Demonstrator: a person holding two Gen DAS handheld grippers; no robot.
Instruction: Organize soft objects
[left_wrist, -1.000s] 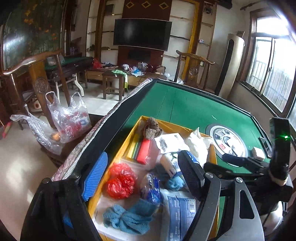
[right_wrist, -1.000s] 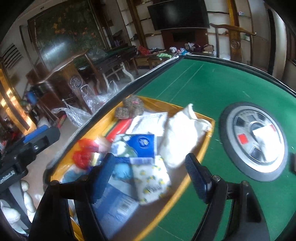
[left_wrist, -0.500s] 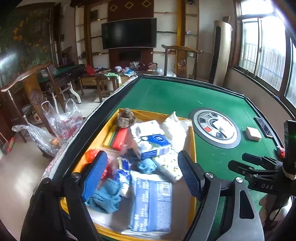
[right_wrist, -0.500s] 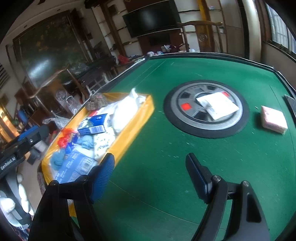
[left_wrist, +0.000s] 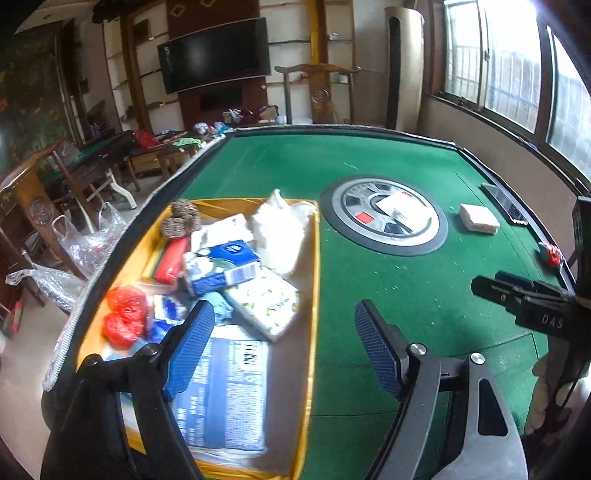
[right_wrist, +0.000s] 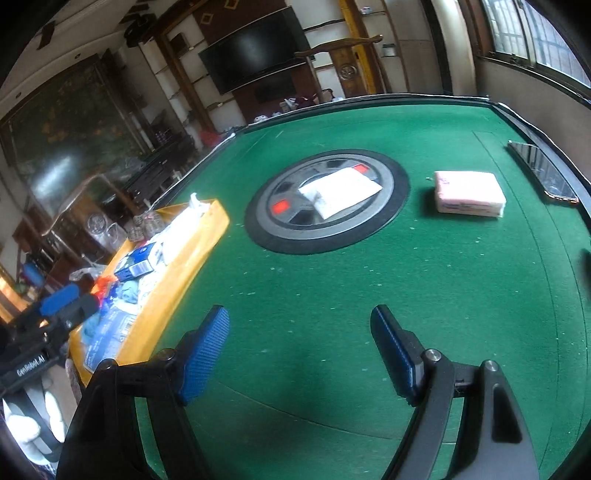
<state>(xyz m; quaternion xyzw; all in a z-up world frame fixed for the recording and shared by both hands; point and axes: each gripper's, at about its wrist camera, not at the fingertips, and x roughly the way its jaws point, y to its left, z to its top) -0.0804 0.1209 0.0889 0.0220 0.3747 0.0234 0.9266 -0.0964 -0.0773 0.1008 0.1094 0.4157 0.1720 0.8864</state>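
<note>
A yellow tray (left_wrist: 314, 280) on the green table holds several soft packs: a blue tissue pack (left_wrist: 221, 264), a lemon-print pack (left_wrist: 264, 301), a white bag (left_wrist: 280, 230), red bags (left_wrist: 123, 317). It also shows in the right wrist view (right_wrist: 192, 258). A pink tissue pack (right_wrist: 469, 194) and a white pack (right_wrist: 340, 190) lie on the table; the white one rests on the round centre panel (right_wrist: 328, 201). My left gripper (left_wrist: 284, 339) is open and empty above the tray's near right edge. My right gripper (right_wrist: 299, 350) is open and empty over bare felt.
A phone (right_wrist: 543, 171) lies by the table's right rail. A small red object (left_wrist: 552, 254) sits at the right edge. Wooden chairs (left_wrist: 321, 92) and plastic bags (left_wrist: 85, 236) stand beyond the table's far and left sides.
Both grippers have swung right, away from the tray. The right gripper now faces the centre panel and pink pack. Both stay open and empty.
</note>
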